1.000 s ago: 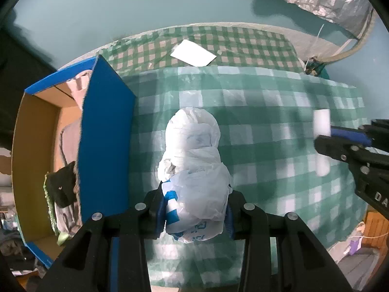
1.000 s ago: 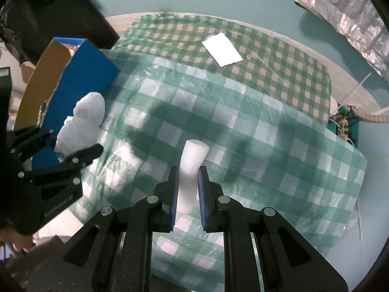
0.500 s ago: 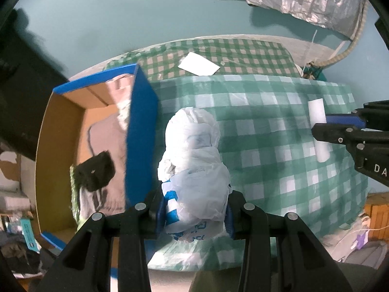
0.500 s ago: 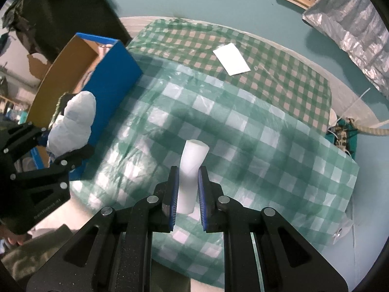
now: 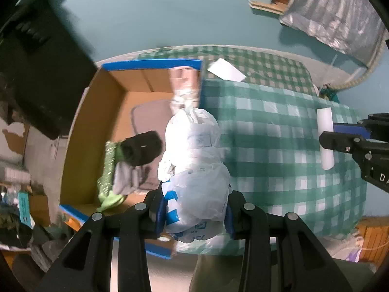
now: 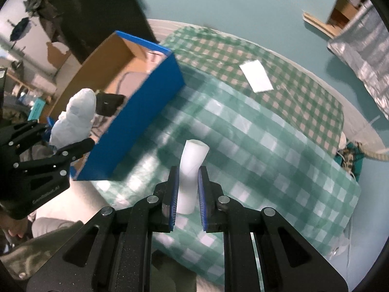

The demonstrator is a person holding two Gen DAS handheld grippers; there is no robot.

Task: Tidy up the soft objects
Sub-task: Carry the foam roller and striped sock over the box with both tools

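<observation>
Jaws on my left gripper (image 5: 194,215) are clamped on the lower part of a white bag bundle (image 5: 194,170), which sticks out ahead of them over the near edge of the box (image 5: 97,126), right by its blue wall. I judge the bundle light, squashy and slick: the plastic skin could creep between the pads, so a hold low on the thick, stuffed part, as now, seems safer than on the loose knotted top. Inside the box I see a black item (image 5: 142,147), something green (image 5: 108,170) and a grey cloth (image 5: 150,114), blurred.

Further right the table (image 6: 267,146) carries a green checked cloth and a white card (image 6: 256,75).

On my right gripper (image 6: 186,194) the jaws are closed on a white foam roll (image 6: 190,168), held up above the table near its lower half. It pinches in visibly at the pads, so I take it as very light and soft; a mid-length hold with gentle pressure should do, since it may spring back or tilt.
</observation>
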